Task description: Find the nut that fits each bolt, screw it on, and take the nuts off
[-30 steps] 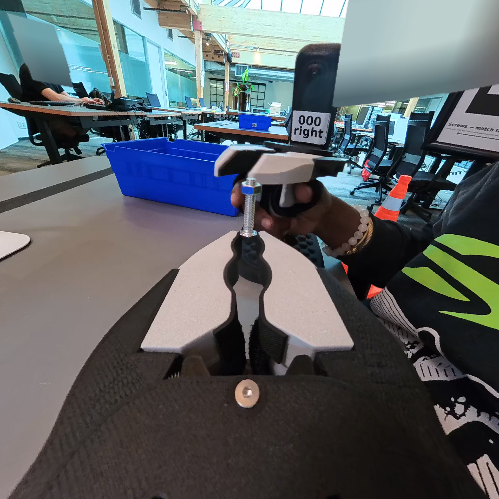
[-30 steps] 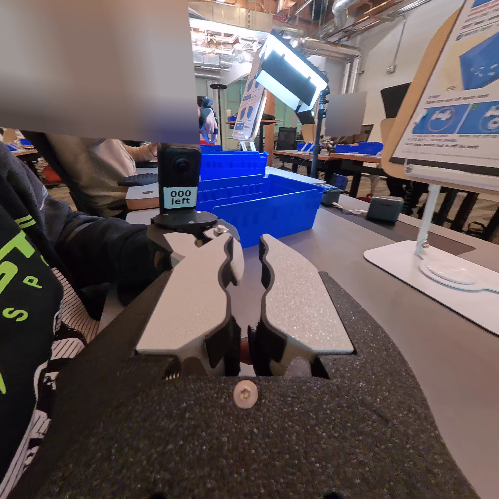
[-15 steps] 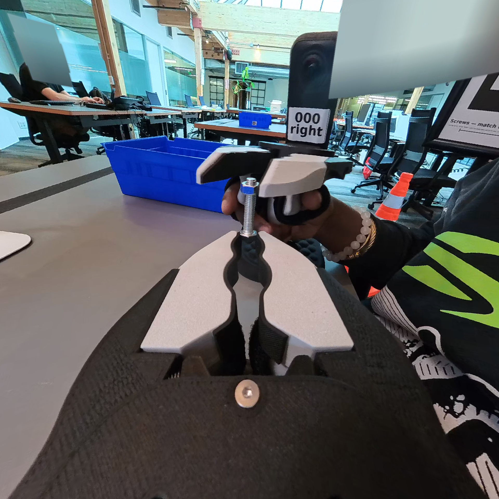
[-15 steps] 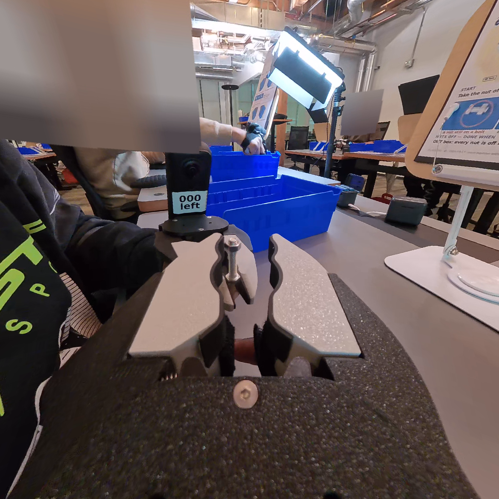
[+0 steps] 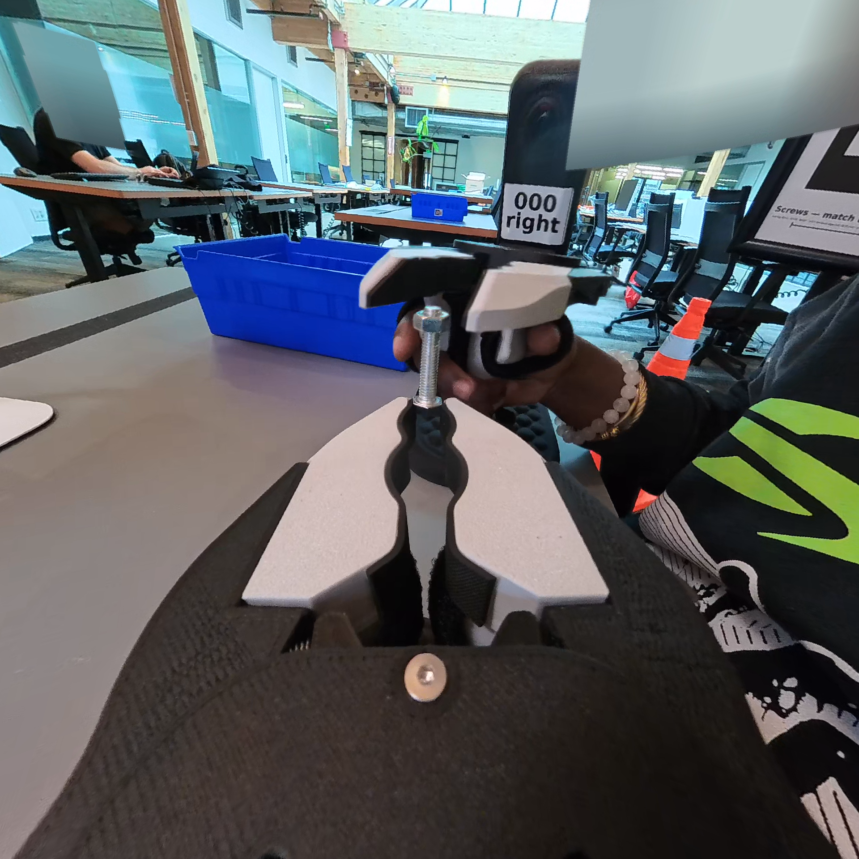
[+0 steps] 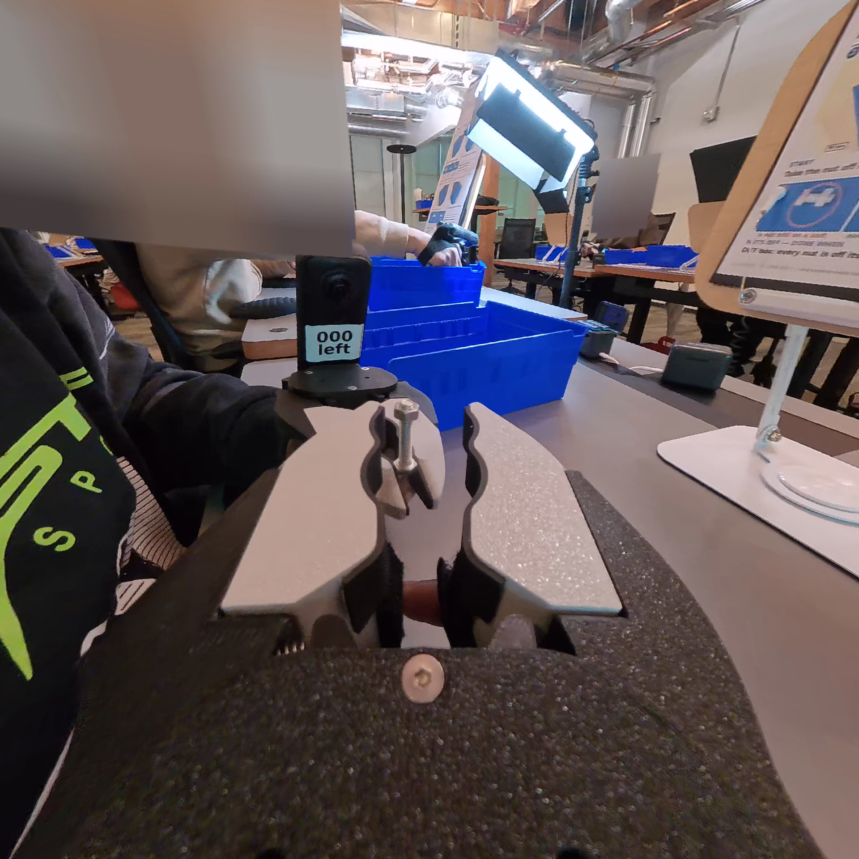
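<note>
The bolt (image 5: pixel 430 360) stands upright above the desk (image 5: pixel 139 441), pinched at its lower end by the left hand-held gripper (image 5: pixel 428 409), whose fingers are closed on it. A small nut or the head sits right at the tips; which of the two cannot be told. At the bolt's top end sits a hex nut (image 5: pixel 431 320), threaded on near the tip.

The right hand-held gripper (image 6: pixel 420 446) is just beside the bolt's top and slightly above it, its fingers parted and holding nothing. In the right wrist view the bolt stands off the centre of the gap, close to the left finger (image 6: pixel 325 488), so the nut is not yet clasped.

As a judgement: for this bolt the matching and screwing-on look done, and the step in hand is the removal, with the free gripper lining up to close on the top nut and turn it off. None of that unscrewing is visibly done, since the nut is fully seated on the thread.

The blue bin (image 5: pixel 288 288) lies beyond the bolt on the desk; its contents are hidden, so how many bolts remain cannot be told.
</note>
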